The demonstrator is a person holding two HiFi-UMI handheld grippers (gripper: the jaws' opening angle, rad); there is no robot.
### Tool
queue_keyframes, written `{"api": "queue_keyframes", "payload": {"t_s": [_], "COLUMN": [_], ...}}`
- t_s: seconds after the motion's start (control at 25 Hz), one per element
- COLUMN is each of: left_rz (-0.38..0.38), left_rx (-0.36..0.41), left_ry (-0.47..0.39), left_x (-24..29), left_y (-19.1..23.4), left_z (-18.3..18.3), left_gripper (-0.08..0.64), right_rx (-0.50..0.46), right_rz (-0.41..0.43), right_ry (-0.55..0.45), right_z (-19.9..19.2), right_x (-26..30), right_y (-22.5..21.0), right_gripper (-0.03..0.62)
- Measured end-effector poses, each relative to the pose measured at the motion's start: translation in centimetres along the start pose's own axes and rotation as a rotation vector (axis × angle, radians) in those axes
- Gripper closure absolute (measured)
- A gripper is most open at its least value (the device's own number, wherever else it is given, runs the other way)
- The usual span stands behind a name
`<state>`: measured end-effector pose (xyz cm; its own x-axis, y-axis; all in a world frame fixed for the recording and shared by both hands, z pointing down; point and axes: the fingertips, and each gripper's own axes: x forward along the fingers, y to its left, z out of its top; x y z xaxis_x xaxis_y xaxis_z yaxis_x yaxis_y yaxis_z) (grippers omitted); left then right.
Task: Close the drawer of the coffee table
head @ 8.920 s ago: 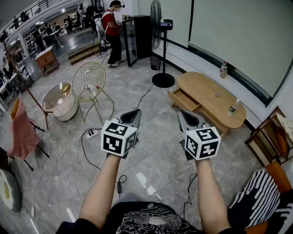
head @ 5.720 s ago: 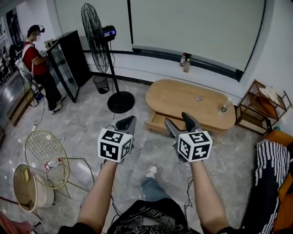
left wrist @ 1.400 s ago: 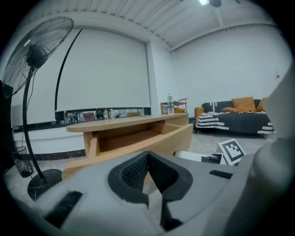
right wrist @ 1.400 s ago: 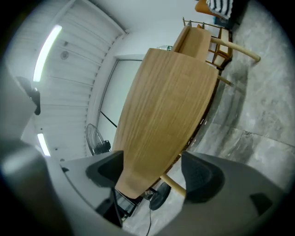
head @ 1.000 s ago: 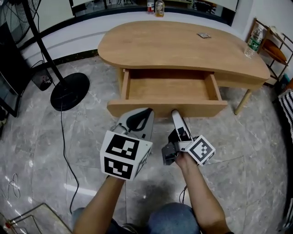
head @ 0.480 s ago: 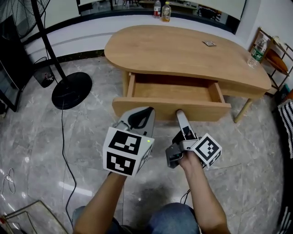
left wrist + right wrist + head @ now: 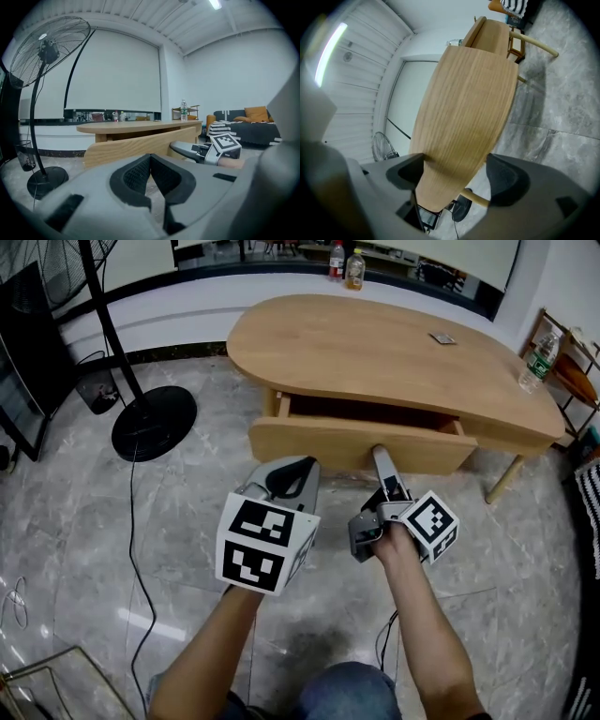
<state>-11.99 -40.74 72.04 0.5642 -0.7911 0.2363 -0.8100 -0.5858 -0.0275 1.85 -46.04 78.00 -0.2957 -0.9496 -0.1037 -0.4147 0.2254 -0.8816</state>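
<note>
Spreading across the upper centre: coffee table point(image 7: 375, 343), with drawer point(image 7: 328, 444) sticking out beneath its near edge. Standing at upper left: fan base point(image 7: 154, 423). Lining the ledge behind (top edge): two bottles point(image 7: 346, 264). Hovering lower centre, just before the drawer: left gripper point(image 7: 291, 474), right gripper point(image 7: 380, 463).

Lighting is even and moderately bright, from a ceiling strip point(image 7: 215, 3) above the coffee table point(image 7: 394, 352). Its top throws a soft shadow underneath. A pale glare streak marks the floor point(image 7: 141, 624) well left of the table. Wide-angle bending is strong at the edges. Both gripper views have dark corners, and the table's wood is blurred in the right one.
</note>
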Motion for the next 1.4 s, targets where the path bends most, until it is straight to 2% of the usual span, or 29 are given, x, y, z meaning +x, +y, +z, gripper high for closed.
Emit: {"api": "queue_keyframes", "payload": {"t_s": [0.88,1.12,1.24,1.4], "left_rz": [0.051,0.066,0.065,0.048], "left_rx": [0.026,0.032,0.029,0.039], "left_ry": [0.062,0.060,0.060,0.050], "left_x": [-0.7,-1.3,-1.4,-1.5], "left_y": [1.4,2.1,2.1,1.8], "left_z": [-2.4,-2.1,-2.2,-1.4], "left_gripper": [0.558,0.558,0.558,0.557], "right_rx": [-0.014,-0.013,-0.006,-0.059], "right_rz": [-0.016,-0.003,-0.001,0.004], "right_ry": [0.001,-0.028,-0.024,0.019], "right_z": [2.4,2.5,2.4,1.6], "right_x": [8.8,8.7,8.5,7.1], "right_y": [-2.6,-2.5,-2.4,-1.8], "right_gripper": [0.178,0.178,0.203,0.226]}}
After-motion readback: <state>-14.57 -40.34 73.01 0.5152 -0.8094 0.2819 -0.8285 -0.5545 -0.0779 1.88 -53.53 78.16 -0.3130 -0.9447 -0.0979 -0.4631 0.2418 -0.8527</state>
